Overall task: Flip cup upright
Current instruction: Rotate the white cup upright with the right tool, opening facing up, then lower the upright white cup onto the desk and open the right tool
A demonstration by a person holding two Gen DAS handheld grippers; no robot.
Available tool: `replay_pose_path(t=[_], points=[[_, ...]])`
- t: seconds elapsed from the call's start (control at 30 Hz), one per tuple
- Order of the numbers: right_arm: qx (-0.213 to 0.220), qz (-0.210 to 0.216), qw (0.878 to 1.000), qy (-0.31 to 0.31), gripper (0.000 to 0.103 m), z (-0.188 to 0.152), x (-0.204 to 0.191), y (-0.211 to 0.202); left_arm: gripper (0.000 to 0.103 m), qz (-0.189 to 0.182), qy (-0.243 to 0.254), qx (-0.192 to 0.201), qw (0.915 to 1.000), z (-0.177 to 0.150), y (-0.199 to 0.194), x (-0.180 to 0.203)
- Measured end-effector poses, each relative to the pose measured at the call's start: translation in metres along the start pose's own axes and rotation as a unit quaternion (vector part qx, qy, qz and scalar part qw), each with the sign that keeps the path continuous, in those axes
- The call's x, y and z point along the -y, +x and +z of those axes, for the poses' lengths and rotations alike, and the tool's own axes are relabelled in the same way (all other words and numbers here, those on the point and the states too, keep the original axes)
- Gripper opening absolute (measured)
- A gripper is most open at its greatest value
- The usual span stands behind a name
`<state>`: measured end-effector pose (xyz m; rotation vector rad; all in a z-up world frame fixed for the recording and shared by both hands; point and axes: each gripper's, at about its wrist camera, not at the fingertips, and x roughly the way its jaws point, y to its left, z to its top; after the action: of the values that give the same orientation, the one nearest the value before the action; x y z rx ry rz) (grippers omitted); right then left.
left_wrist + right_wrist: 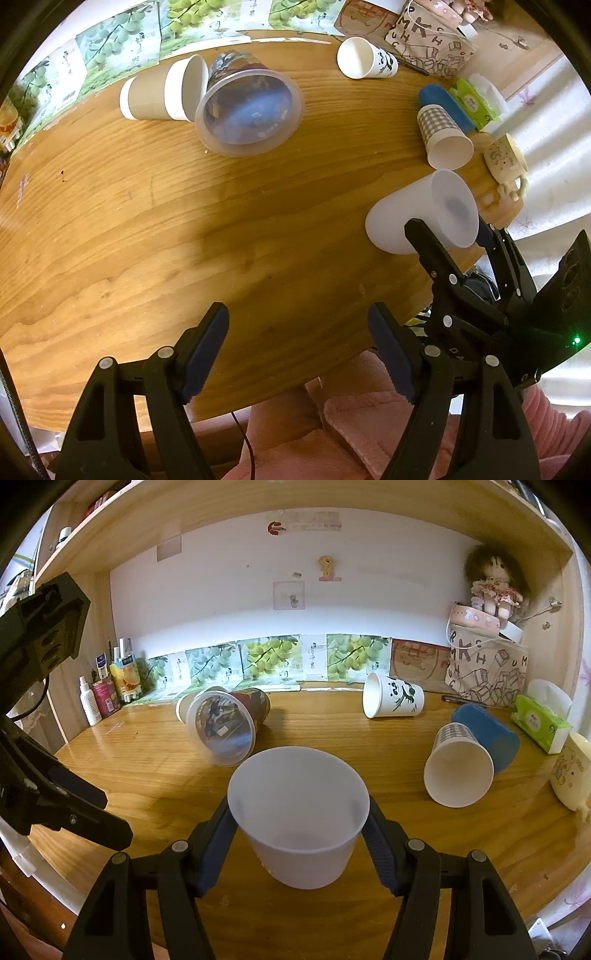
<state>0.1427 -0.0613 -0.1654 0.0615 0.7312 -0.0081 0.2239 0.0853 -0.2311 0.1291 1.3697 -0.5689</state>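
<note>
We see the right gripper (299,843) fingers clamped on the white cup (299,812), mouth toward the camera; left gripper (299,350) fingers spread wide above the tabletop (184,229).

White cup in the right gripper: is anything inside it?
The white cup, clamped in the right gripper, looks empty: bare inner wall and a plain bottom in the right wrist view. The left wrist view shows only a dark patch, perhaps shadow, at its base.
</note>
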Motion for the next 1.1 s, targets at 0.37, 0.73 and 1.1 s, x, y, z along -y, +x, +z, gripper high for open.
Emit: replay_pose_path(t=[0.37, 0.73, 1.1], points=[[-0.025, 0.006, 1.0, -0.01, 0.067, 0.009, 0.001, 0.008, 0.081, -0.024, -0.004, -0.002, 0.9997, 0.001, 0.0, 0.005], [-0.047, 0.011, 0.999, -0.026, 0.081, 0.014, 0.002, 0.014, 0.081, -0.04, -0.023, -0.015, 0.9988, -0.001, 0.007, 0.007], [-0.1, 0.038, 0.993, -0.039, 0.081, -0.003, 0.015, 0.012, 0.081, -0.013, -0.09, -0.012, 0.9958, -0.018, 0.006, 0.002]])
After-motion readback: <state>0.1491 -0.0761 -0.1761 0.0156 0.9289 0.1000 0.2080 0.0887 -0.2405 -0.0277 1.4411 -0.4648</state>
